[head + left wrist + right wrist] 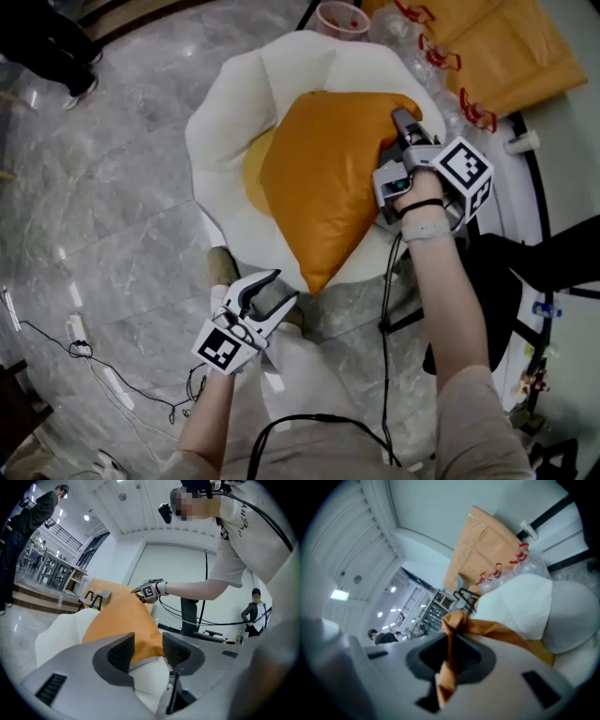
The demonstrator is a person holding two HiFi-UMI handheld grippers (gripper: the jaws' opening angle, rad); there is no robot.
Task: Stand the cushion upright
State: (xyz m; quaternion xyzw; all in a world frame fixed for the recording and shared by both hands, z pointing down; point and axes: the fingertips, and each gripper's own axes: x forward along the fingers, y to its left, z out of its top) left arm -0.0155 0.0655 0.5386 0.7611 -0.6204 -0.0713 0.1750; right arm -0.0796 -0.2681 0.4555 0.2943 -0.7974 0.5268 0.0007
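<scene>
An orange cushion [328,187] is raised on edge over a white petal-shaped seat [225,103], its lower corner pointing toward me. My right gripper [401,131] is shut on the cushion's upper right corner. In the right gripper view, bunched orange fabric [451,639] is pinched between the jaws of the right gripper [450,660]. My left gripper [274,286] hangs open just below the cushion's lower corner with nothing between its fingers. In the left gripper view, the cushion [122,616] rises beyond the spread jaws of the left gripper [147,651].
Tan paper bags [506,47] and clear plastic wrapping [441,56] lie behind the seat, beside a plastic cup [342,19]. Cables [84,352] trail over the marble floor at the left. A black stand [525,272] is at the right. One person [255,611] stands far off.
</scene>
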